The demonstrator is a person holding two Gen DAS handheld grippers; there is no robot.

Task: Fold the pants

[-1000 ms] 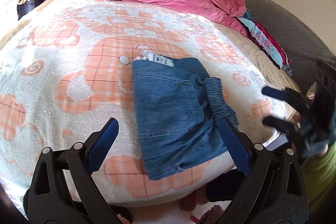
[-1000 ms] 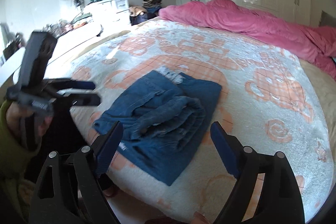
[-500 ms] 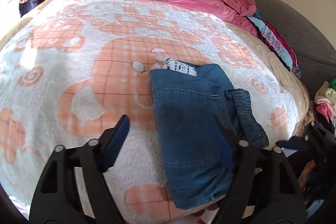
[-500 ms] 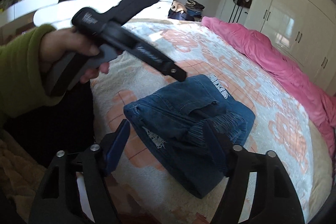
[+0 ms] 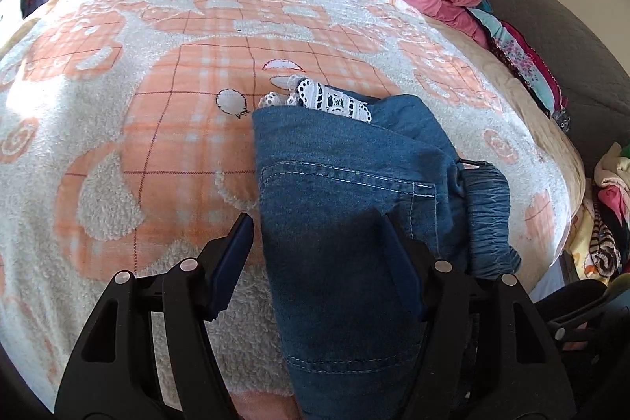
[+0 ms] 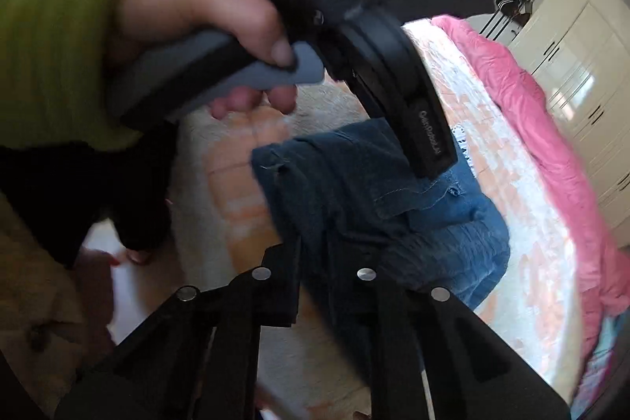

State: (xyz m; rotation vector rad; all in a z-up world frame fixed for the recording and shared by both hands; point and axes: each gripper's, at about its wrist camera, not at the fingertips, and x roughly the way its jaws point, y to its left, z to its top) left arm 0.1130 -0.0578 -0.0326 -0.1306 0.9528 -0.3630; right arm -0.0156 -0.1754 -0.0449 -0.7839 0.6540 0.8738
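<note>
The pants lie folded on the bed, left claw spread (right claw nearly clenched), so probably only tidying remains.

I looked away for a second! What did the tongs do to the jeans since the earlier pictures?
The left tongs came down closer and narrowed, now straddling the left edge of the folded pants, still open. The right tongs dropped to the near edge and closed a lot; blur hides whether they grip cloth. The pants stayed folded in place on the blanket.
</note>
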